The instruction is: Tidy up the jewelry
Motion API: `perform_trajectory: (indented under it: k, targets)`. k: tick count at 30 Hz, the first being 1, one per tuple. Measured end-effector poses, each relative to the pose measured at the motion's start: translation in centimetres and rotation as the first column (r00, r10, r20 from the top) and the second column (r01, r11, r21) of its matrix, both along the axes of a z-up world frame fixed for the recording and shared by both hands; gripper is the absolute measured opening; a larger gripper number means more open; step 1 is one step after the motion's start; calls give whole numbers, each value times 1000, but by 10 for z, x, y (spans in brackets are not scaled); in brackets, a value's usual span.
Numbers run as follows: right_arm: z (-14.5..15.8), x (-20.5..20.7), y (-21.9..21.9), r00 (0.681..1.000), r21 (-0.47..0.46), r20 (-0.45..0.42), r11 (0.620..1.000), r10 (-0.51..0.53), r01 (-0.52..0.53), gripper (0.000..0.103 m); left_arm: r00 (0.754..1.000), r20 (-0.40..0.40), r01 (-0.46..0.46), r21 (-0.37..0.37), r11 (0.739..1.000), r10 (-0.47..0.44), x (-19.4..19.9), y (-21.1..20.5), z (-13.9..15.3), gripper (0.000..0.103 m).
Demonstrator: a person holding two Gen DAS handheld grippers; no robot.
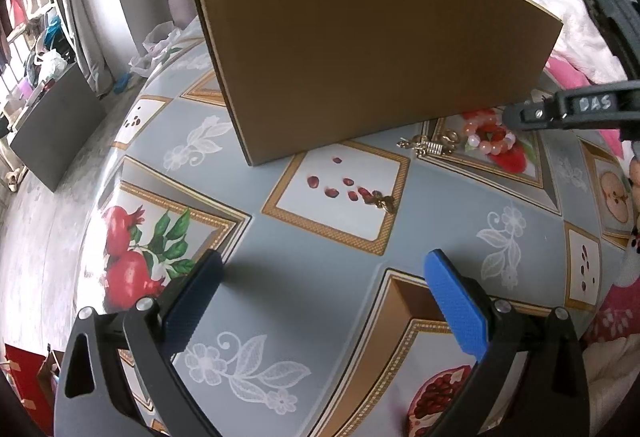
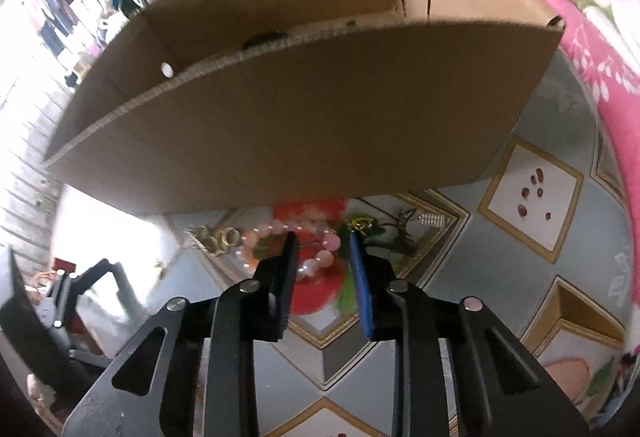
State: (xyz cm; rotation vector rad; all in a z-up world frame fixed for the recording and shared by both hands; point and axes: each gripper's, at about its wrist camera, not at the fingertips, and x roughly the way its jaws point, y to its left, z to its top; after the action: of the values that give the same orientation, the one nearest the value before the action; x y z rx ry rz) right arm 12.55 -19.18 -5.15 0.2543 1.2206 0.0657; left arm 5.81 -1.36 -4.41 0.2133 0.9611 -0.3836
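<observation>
A pink bead bracelet (image 1: pixel 490 147) (image 2: pixel 320 261) lies on the patterned tablecloth (image 1: pixel 280 277) just in front of an open cardboard box (image 1: pixel 360 57) (image 2: pixel 300 117). My right gripper (image 2: pixel 322 241) (image 1: pixel 514 115) points down over it. Its jaws stand narrow, one finger inside the ring and one outside, so the beads on the bracelet's right side sit between the pads without a visible squeeze. Gold rings (image 2: pixel 218 237) (image 1: pixel 428 145) lie left of the bracelet. A small gold piece (image 1: pixel 382 201) lies alone nearer my left gripper (image 1: pixel 324 265), which hovers open and holds nothing.
A gold trinket (image 2: pixel 360 224) and a silver coil piece (image 2: pixel 432 219) lie right of the bracelet. Pink and white bedding (image 1: pixel 568 73) (image 2: pixel 592 57) borders the table on the right. The table's rounded edge drops to the floor on the left.
</observation>
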Motion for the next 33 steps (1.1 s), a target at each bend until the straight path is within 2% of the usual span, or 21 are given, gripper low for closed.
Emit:
perform_trajectory:
  k: [2,9,13,15,16,17,18,21,23,28,33]
  targets:
    - [-4,5,3,1000,-14,2,1000,2,-2,7,1000,2,2,-1,1000,-2,0,0,0,99]
    - [20,-16,-17,998,57,60,998,8,-12,7,1000,6,5,-4,1000,-5,0,0,0,99]
    - [15,-33,-32,1000,24,8,1000,16,-16,8,1000,8,3,-5,1000,-3,-1,0,0,99]
    - [11,-38,-39,1000,3,-16,1000,1,-1,11,1000,11,3,-6,1000,-3,-1,1,0,99]
    - [11,-42,-43,1000,-18,-12,1000,-13,13,17,1000,12,3,-6,1000,-3,-1,1,0,99]
    - [14,-44,-46,1000,-27,5,999,-17,17,24,1000,13,2,-6,1000,-2,-2,0,0,99]
    - [17,-45,-45,999,-28,31,1000,-14,15,25,1000,12,0,-6,1000,0,-1,0,0,99]
    - [30,-39,-22,988,14,134,997,70,-72,25,1000,12,-2,-5,1000,2,-1,0,0,99]
    - [29,-31,0,975,29,165,987,149,-155,25,1000,14,-2,-6,1000,2,-1,0,0,99]
    - [14,-7,48,939,5,195,957,285,-291,24,1000,16,-1,-7,1000,1,-1,0,1,99]
    - [-2,7,74,918,-43,193,938,345,-344,19,1000,18,0,-7,1000,0,-1,0,0,99]
